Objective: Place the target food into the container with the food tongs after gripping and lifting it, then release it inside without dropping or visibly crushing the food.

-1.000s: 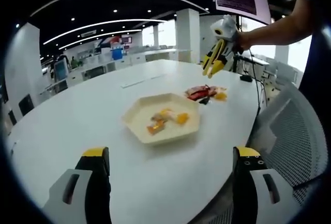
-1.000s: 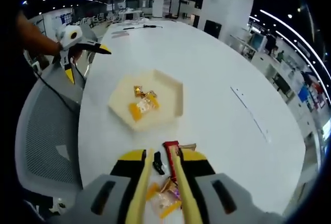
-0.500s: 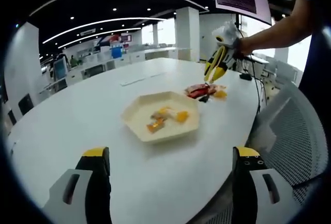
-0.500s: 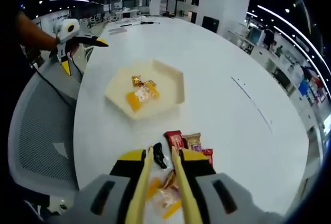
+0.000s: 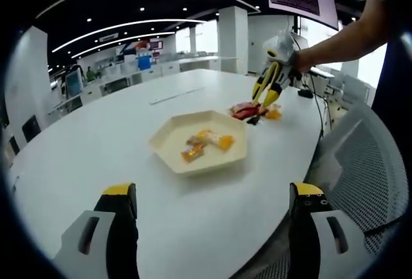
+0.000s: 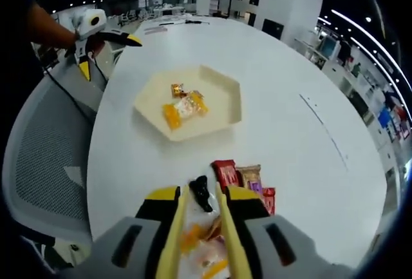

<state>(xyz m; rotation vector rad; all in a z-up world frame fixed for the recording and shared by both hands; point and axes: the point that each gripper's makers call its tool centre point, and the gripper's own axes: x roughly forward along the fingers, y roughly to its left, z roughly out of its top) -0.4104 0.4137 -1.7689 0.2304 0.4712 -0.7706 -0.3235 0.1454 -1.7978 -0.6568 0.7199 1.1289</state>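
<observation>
Hovering right gripper (image 6: pixel 201 211) — tongs (image 6: pixel 177 227) narrowed over snacks (image 6: pixel 248 179) | left gripper (image 5: pixel 212 208) released | labels unreadable

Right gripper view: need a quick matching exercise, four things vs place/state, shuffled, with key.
Things:
1. hexagonal tray
2. red snack packet
3. tongs
4. left gripper

Places/states:
A. held in the right gripper, its two yellow blades pointing forward
B. lies on the white table just beyond the blade tips
C. open, hanging over the table's edge by the mesh chair
D. mid-table, with wrapped sweets inside

Pairs: 1-D, 2-B, 3-A, 4-C
</observation>
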